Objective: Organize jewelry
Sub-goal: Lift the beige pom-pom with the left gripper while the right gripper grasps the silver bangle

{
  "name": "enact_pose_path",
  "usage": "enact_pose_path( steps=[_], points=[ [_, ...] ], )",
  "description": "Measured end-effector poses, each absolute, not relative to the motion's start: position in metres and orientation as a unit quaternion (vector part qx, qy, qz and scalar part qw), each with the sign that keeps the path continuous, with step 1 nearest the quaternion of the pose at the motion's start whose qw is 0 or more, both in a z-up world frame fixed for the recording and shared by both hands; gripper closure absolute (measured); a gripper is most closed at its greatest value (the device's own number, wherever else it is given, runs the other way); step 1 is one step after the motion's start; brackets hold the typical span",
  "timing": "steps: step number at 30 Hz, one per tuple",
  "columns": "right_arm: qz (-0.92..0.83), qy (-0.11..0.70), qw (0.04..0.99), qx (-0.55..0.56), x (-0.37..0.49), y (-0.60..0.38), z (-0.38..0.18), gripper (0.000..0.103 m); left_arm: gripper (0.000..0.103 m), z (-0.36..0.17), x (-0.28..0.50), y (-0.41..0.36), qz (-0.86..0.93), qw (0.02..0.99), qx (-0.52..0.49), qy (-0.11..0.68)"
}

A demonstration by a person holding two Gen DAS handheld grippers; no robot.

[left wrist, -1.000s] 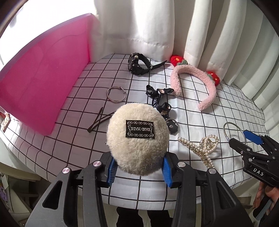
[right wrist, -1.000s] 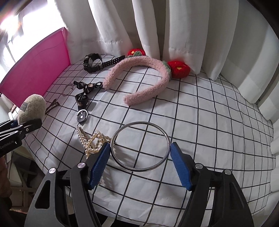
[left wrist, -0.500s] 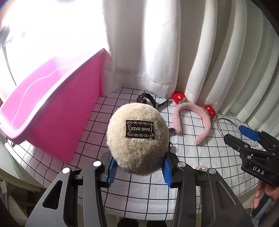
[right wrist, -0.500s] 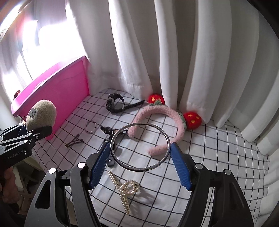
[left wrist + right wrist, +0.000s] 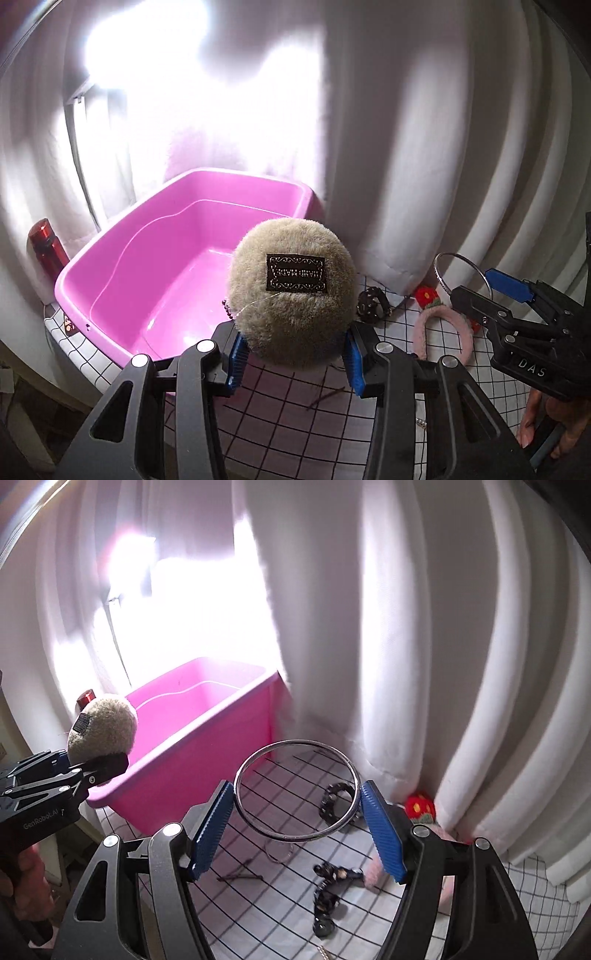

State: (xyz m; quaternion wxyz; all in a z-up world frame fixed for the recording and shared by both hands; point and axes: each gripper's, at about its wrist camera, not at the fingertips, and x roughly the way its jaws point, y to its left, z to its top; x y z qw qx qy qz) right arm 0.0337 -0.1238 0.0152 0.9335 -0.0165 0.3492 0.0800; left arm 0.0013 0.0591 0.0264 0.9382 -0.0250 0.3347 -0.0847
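Observation:
My left gripper [image 5: 293, 360] is shut on a beige fluffy pompom [image 5: 291, 291] with a black label, held in the air just before the near edge of the pink bin [image 5: 155, 269]. It also shows in the right wrist view [image 5: 101, 729]. My right gripper [image 5: 297, 829] is shut on a silver bangle [image 5: 297, 790], held above the checked cloth to the right of the bin [image 5: 207, 746]. In the left wrist view the bangle [image 5: 461, 275] and right gripper show at the right. The bin's inside looks bare.
On the checked cloth [image 5: 280, 890] lie a black studded bracelet [image 5: 338, 801], a small ring [image 5: 279, 851], a hair pin [image 5: 240, 877], a black ribbon piece [image 5: 330, 890] and a pink headband with red flowers [image 5: 443, 328]. White curtains hang behind. A red bottle [image 5: 46, 243] stands left of the bin.
Both grippers have risen and swung left toward the pink bin, carrying the pompom and the bangle. The bin's open inside has come into view.

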Motion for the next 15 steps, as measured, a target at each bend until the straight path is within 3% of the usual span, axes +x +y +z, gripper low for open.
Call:
enact_pose_path(
  steps=[15],
  points=[
    [0.183,0.344,0.92,-0.055,0.133,0.003,0.018,0.035,0.061,0.01,0.054,0.164,0.013,0.936,-0.048,0.349]
  ],
)
